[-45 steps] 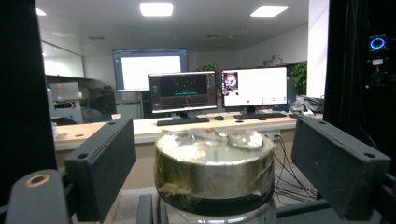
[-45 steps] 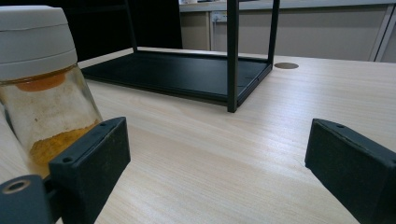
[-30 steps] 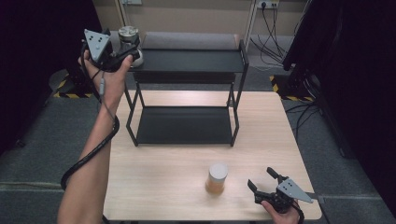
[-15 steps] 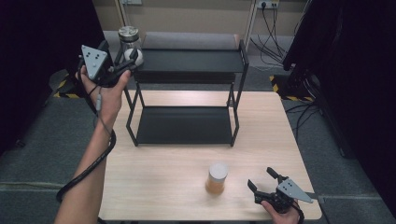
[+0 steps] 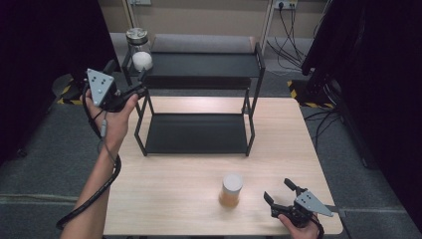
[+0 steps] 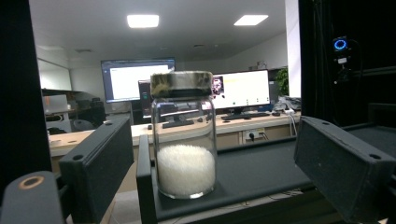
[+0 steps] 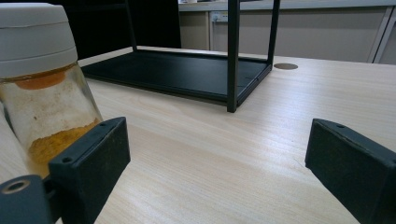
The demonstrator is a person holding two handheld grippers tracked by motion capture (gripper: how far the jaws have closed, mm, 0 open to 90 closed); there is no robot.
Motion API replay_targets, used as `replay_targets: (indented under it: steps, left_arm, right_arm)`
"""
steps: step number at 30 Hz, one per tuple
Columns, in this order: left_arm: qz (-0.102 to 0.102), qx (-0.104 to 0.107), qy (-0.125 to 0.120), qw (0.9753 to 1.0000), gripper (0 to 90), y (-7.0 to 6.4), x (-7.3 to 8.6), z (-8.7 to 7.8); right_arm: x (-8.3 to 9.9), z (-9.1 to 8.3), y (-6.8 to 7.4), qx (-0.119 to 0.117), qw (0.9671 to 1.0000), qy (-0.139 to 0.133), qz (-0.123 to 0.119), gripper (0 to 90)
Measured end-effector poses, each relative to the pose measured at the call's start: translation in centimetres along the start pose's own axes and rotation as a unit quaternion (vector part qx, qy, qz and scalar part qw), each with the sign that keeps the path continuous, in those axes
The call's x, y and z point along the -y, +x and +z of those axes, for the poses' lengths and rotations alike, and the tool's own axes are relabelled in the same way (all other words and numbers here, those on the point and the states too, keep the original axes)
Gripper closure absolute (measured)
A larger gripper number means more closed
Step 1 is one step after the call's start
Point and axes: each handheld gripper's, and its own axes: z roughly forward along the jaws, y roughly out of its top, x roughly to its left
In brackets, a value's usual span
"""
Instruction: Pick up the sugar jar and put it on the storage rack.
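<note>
Left gripper (image 5: 130, 89) spread, empty, just left of the rack (image 5: 199, 64); the glass jar (image 5: 139, 50) of white grains stands upright on the top shelf's far-left corner, apart from the jaws. Right gripper (image 5: 278, 193) spread too, near-right on the table (image 5: 164, 189), beside the orange-powder jar (image 5: 231, 189); best to swing right, centre that jar between the jaws, grip below the lid.

Left tongs (image 5: 130, 85) off jar (image 5: 139, 49), drawn back, spread wide
</note>
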Motion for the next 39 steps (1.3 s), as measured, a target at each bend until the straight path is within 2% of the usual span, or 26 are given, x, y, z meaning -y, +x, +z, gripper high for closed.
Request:
replay_targets:
  steps: [5, 9, 18, 26, 28, 39]
  left_arm:
    - [-0.001, 0.003, 0.002, 1.0000, 11.6, -0.2, 0.9, -1.0]
    - [-0.009, 0.003, 0.007, 0.9999, 11.6, -0.3, 1.7, -1.8]
    - [-0.005, 0.011, 0.012, 0.9999, 11.4, -0.6, 2.8, -3.0]
    - [-0.009, 0.019, 0.021, 0.9996, 11.3, -1.0, 4.3, -4.3]
    - [-0.011, 0.026, 0.024, 0.9993, 11.3, -0.8, 4.7, -4.6]
    - [-0.017, 0.030, 0.039, 0.9987, 11.3, -0.7, 6.7, -6.3]
  right_arm:
    - [0.0, 0.0, 0.0, 0.000, 1.0000, 0.000, -0.001, 6.8]
    - [0.0, 0.0, 0.0, 0.000, 1.0000, 0.000, -0.002, 6.9]
    - [0.0, 0.0, 0.1, 0.001, 1.0000, 0.001, -0.002, 6.9]
    - [0.0, 0.0, 0.1, 0.000, 1.0000, 0.000, -0.002, 6.9]
    - [0.0, 0.0, 0.1, 0.000, 1.0000, 0.000, -0.002, 6.9]
    - [0.0, 0.0, 0.1, 0.001, 1.0000, 0.000, -0.003, 6.9]
